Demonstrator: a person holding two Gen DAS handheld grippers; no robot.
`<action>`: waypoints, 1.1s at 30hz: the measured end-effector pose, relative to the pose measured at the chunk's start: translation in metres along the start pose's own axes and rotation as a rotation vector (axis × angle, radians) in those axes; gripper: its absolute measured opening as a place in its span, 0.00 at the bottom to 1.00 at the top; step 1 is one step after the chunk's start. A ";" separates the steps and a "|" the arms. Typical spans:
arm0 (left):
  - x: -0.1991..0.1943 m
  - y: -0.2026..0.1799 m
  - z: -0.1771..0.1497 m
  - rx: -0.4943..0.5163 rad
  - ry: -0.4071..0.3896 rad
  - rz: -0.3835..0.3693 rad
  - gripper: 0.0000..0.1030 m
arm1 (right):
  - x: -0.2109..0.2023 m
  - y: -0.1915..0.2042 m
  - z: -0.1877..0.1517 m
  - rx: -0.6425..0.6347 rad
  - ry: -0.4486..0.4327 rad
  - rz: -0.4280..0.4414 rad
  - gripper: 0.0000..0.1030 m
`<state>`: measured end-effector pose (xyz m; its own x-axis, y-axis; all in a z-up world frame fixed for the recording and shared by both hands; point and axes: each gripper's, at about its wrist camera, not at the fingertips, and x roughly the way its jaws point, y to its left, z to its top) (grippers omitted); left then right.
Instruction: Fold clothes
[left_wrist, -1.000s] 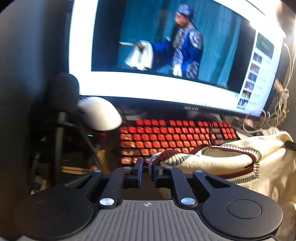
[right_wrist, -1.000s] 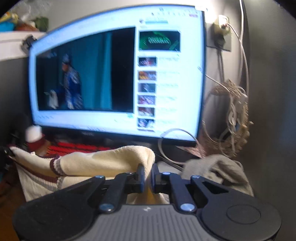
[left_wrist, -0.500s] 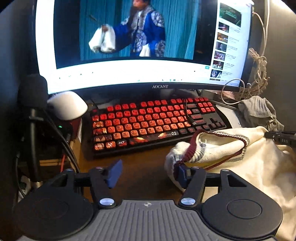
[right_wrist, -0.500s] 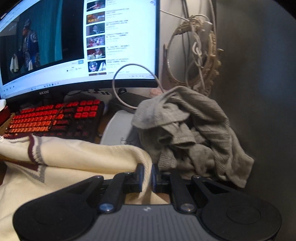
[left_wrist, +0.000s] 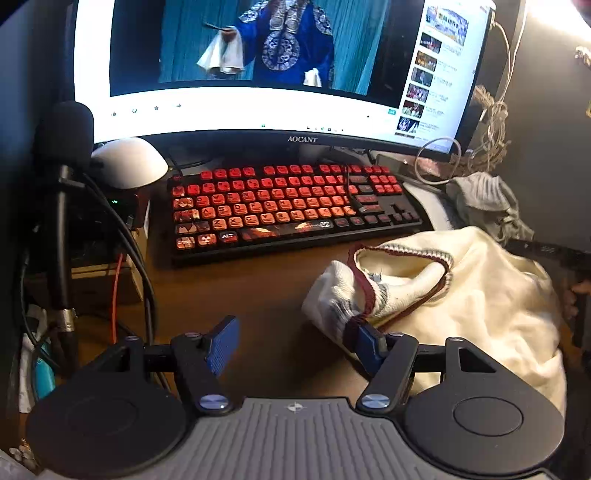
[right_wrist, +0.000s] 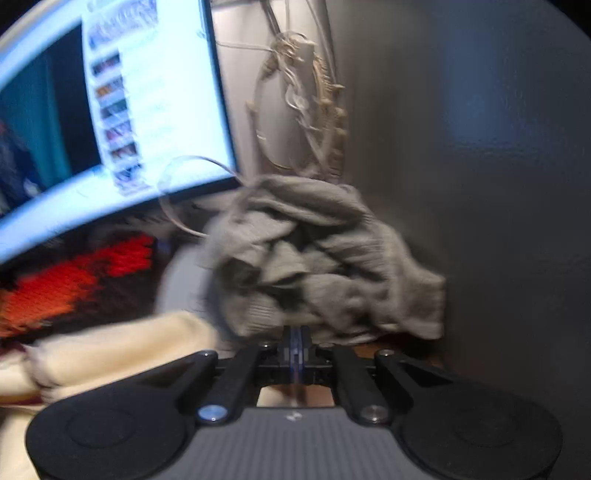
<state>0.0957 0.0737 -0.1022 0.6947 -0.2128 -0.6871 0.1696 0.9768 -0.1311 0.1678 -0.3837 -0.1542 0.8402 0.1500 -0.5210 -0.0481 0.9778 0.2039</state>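
A cream sweater (left_wrist: 491, 306) with a maroon-striped ribbed hem (left_wrist: 354, 295) lies bunched on the brown desk (left_wrist: 258, 295), right of centre in the left wrist view. My left gripper (left_wrist: 295, 345) is open just above the desk; its right finger (left_wrist: 369, 343) touches the hem and nothing lies between the jaws. In the blurred right wrist view my right gripper (right_wrist: 294, 343) is shut, and no cloth shows between its tips. The cream sweater (right_wrist: 122, 347) lies to its left and under it. A crumpled grey garment (right_wrist: 314, 258) sits right in front of it.
A red-lit keyboard (left_wrist: 280, 206) and a monitor (left_wrist: 258, 110) stand behind the sweater. A microphone on a stand (left_wrist: 66, 125), cables and a white dome lamp (left_wrist: 129, 162) crowd the left. The grey garment (left_wrist: 480, 199) lies back right by a dark wall (right_wrist: 480, 184).
The left gripper opened and let go of the striped hem, which now rests on the desk. The right gripper dropped and swung right toward the grey garment; the cream cloth no longer sits between its fingers.
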 end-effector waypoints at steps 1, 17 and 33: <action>0.001 0.000 0.001 -0.002 -0.002 -0.001 0.63 | -0.002 0.003 0.000 -0.012 0.011 0.047 0.07; -0.004 0.026 0.003 -0.248 0.019 -0.265 0.63 | -0.040 0.202 -0.050 -0.654 0.011 0.414 0.50; -0.002 0.012 -0.040 -0.202 0.127 -0.288 0.63 | -0.046 0.177 -0.044 -0.715 0.008 0.287 0.65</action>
<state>0.0683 0.0870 -0.1308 0.5438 -0.4873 -0.6832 0.1949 0.8652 -0.4620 0.0972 -0.2114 -0.1303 0.7385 0.4105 -0.5349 -0.6033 0.7565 -0.2524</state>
